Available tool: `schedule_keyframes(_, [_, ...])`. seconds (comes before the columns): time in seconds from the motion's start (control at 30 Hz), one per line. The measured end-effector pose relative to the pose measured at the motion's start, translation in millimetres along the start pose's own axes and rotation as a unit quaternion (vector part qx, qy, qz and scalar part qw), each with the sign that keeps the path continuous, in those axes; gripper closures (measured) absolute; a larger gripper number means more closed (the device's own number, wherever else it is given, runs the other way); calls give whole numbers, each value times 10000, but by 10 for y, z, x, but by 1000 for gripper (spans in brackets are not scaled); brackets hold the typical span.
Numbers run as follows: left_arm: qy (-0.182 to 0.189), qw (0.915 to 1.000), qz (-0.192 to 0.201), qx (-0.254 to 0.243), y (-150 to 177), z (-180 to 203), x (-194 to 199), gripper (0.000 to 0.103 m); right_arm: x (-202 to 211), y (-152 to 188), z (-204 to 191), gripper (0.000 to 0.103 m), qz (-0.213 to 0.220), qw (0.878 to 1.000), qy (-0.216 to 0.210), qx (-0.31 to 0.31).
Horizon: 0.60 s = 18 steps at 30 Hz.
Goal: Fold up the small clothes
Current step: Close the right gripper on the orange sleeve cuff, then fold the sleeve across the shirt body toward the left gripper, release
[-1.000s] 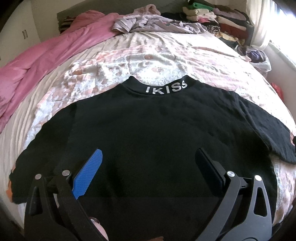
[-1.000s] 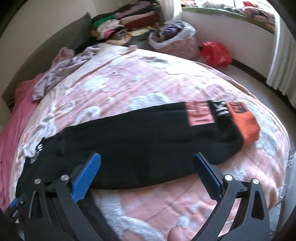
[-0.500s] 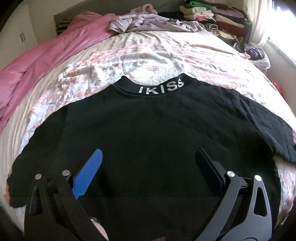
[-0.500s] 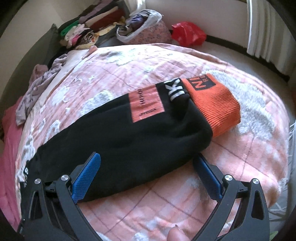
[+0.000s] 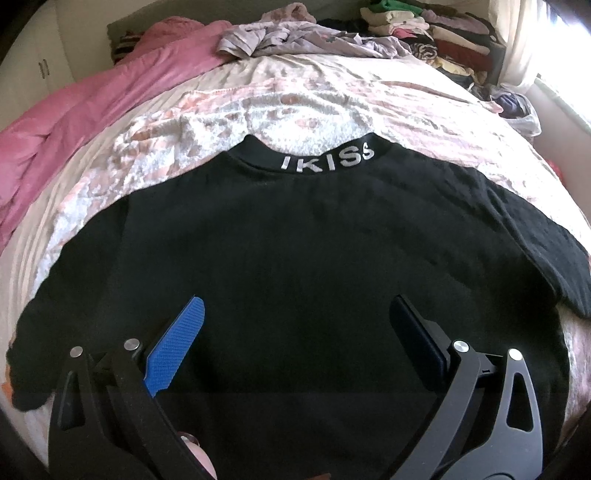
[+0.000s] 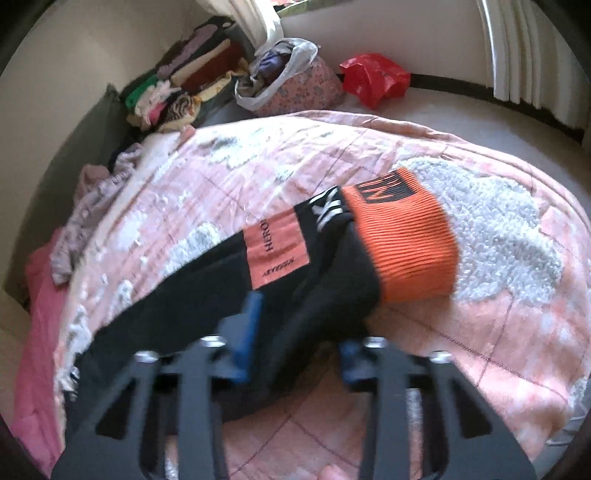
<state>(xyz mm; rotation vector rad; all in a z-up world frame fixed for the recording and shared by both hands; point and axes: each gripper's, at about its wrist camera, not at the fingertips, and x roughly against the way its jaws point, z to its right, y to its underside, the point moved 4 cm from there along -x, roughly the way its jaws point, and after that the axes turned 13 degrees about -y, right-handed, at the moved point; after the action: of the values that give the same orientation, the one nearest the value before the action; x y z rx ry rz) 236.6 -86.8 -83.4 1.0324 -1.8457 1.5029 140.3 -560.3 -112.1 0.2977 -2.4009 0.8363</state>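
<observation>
Sweatshirt (image 5: 295,240): one; hand-held grippers: two, right (image 6: 295,332) closing on sleeve (image 6: 332,280)

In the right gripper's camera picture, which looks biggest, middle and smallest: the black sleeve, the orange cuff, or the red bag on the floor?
1. black sleeve, biggest.
2. orange cuff, middle.
3. red bag, smallest, though it lies farther from the camera, so it may really be bigger than it looks.

Pink-and-white floral bedspread (image 5: 332,110) covers the bed. A pink quilt (image 5: 92,107) lies bunched along its left edge. A crumpled lilac garment (image 5: 295,37) rests at the far edge. Stacked folded clothes (image 5: 424,22) stand beyond the far right corner. On the floor: a white bag of clothes (image 6: 280,70), beside it a red plastic bag (image 6: 373,77). White curtains (image 6: 524,48) hang at the wall.
</observation>
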Motion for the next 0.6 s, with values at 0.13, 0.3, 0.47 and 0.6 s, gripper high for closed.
schedule_keyframes(0.13, [55, 10000, -22, 17, 43, 1, 18, 9, 91, -6, -63, 88, 158, 9996, -230, 89])
schedule_keyframes(0.3, [135, 9999, -25, 52, 75, -21, 66, 9, 206, -2, -232, 91, 301, 9973, -568, 351])
schedule_keyframes(0.47, [172, 9997, -19, 162, 73, -121, 112, 9, 284, 50, -566, 92, 319, 9913, -1064, 711])
schedule_keyframes(0.6, [340, 9989, -79, 304, 73, -239, 136, 9, 372, 138, -982, 93, 266, 9817, -1500, 1147])
